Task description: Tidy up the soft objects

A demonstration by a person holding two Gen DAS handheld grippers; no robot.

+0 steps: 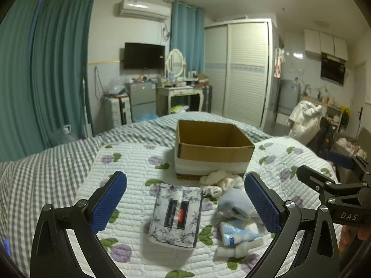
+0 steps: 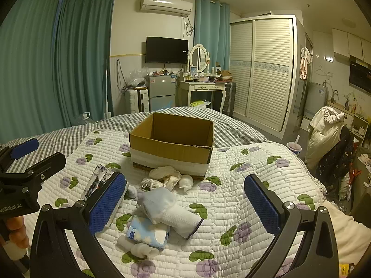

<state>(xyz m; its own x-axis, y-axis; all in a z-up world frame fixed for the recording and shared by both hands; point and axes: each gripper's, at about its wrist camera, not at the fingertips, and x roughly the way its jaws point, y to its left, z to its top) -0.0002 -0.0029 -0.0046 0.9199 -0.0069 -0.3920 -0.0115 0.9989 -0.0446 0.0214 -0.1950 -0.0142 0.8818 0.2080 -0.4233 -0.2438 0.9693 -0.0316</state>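
- The left gripper [image 1: 185, 206] hovers low over the quilt [image 1: 129, 159] with its blue pads spread wide apart and nothing between them.
- Directly ahead of it, centred in the gap between the pads, lies the floral tissue pack [image 1: 176, 215], flat on the quilt; its long axis runs away from the camera, roughly in line with the fingers, so the narrow width faces the pads.
- The right gripper [image 2: 185, 205] is likewise wide open and holds nothing; it hangs just to the right of the left one, whose black frame shows at the edge of each wrist view.
- Between the right gripper's pads lie the small soft things: a blue-and-white tissue packet [image 2: 148, 234] nearest, with a small white roll [image 2: 139, 247] touching its near edge, and a white and pale blue sock bundle [image 2: 169, 208] just beyond, its long axis slanting from far left to near right.
- These sit left of centre in the right gripper's opening, close to its left pad, so that hand would probably need a small shift to the left to centre on them.
- Judged from the layout, the left hand is better placed for the floral pack and the right for the sock bundle.
- Further on, a heap of cream-coloured cloth [image 2: 169, 177] rests against the front wall of the cardboard box [image 2: 171, 148].
- The box stands upright and open-topped on the quilt, straight ahead of both grippers; what shows of its inside looks empty, so the sorting seems barely begun.
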